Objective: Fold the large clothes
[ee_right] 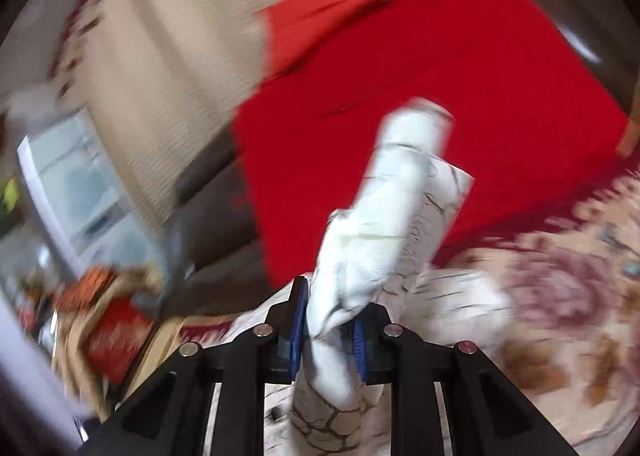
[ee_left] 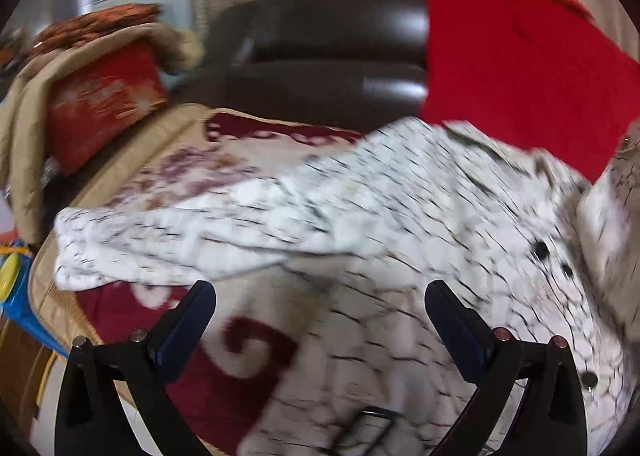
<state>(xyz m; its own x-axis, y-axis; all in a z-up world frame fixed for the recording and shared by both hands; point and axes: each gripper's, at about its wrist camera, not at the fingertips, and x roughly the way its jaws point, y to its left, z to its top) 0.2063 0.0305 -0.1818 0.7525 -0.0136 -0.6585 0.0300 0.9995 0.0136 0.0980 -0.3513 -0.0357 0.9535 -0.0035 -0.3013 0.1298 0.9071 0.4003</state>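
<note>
While the left wrist view blurs, the left gripper [ee_left: 320,320] hangs with jaws spread wide, nothing between them, over a white shirt [ee_left: 400,216] with black crackle print and dark buttons. The shirt lies rumpled on a red-and-cream blanket [ee_left: 256,344], one sleeve stretched left. A red cloth [ee_left: 520,68] drapes over a dark sofa [ee_left: 332,56] behind; a red cushion [ee_left: 104,104] sits at left.

Right wrist view, also blurred: the right gripper [ee_right: 330,336] is clenched on a bunched fold of the shirt [ee_right: 372,248], which rises ahead of the blue pads [ee_right: 300,320] before the red cloth [ee_right: 480,96].
</note>
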